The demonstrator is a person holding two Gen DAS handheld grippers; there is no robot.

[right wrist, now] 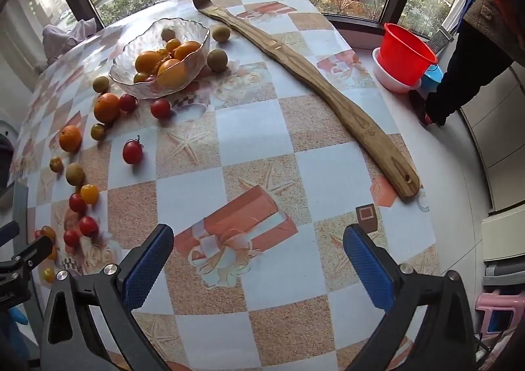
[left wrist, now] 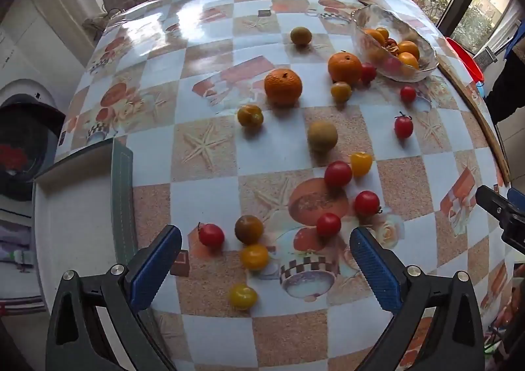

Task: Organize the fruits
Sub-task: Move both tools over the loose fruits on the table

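Note:
A glass bowl [left wrist: 423, 72] [right wrist: 131, 82] at the table's far side holds several yellow and orange fruits. Two tangerines [left wrist: 283, 86] [left wrist: 344, 67], red cherry tomatoes [left wrist: 338, 173] [right wrist: 132, 151], yellow tomatoes [left wrist: 254, 256] and brownish fruits [left wrist: 322, 136] lie scattered on the checked tablecloth. My left gripper [left wrist: 265, 239] is open and empty, low over the near fruits; a dark tomato [left wrist: 248, 229] and a red one [left wrist: 211, 235] lie between its fingers. My right gripper [right wrist: 258, 239] is open and empty over bare cloth.
A long wooden back scratcher [right wrist: 315, 82] lies diagonally at the right of the table. A red bucket [right wrist: 405, 54] stands on the sill. A white tray [left wrist: 75, 223] sits at the table's left edge. A washing machine [left wrist: 23, 141] is left.

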